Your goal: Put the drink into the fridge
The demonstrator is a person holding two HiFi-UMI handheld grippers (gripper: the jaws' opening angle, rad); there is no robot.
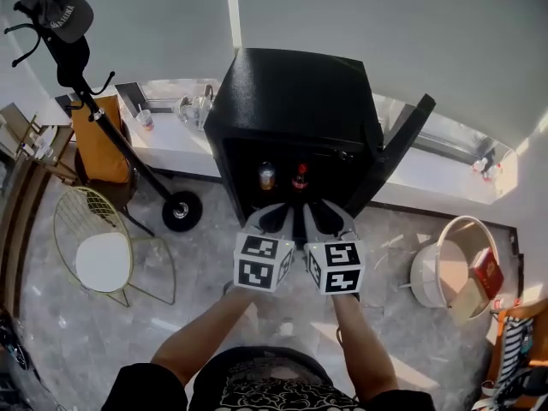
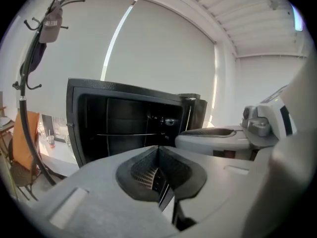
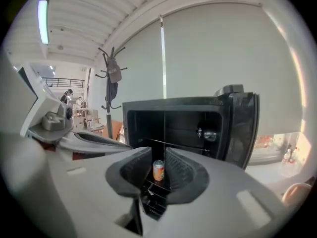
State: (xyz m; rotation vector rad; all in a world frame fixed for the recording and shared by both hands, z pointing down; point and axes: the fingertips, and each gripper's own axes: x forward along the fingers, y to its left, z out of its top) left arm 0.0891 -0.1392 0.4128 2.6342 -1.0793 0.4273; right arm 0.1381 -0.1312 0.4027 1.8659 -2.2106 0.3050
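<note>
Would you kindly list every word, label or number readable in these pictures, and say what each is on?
Nothing reads clearly.
Cap on the coat rack: white lettering, too blurred to read.
Can in the fridge: orange label, too small.
Bottle beside it: red label, too small.
Red box in the white tub: print unreadable.

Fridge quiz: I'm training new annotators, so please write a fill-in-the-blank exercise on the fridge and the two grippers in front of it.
1. The black fridge stands with its door ____.
2. In the head view, the orange can inside it stands to the ____ of the red-capped bottle.
3. The left gripper has its jaws ____.
4. The right gripper has its jaws slightly apart, and they hold ____.

Missing words: open; left; shut; nothing.
</note>
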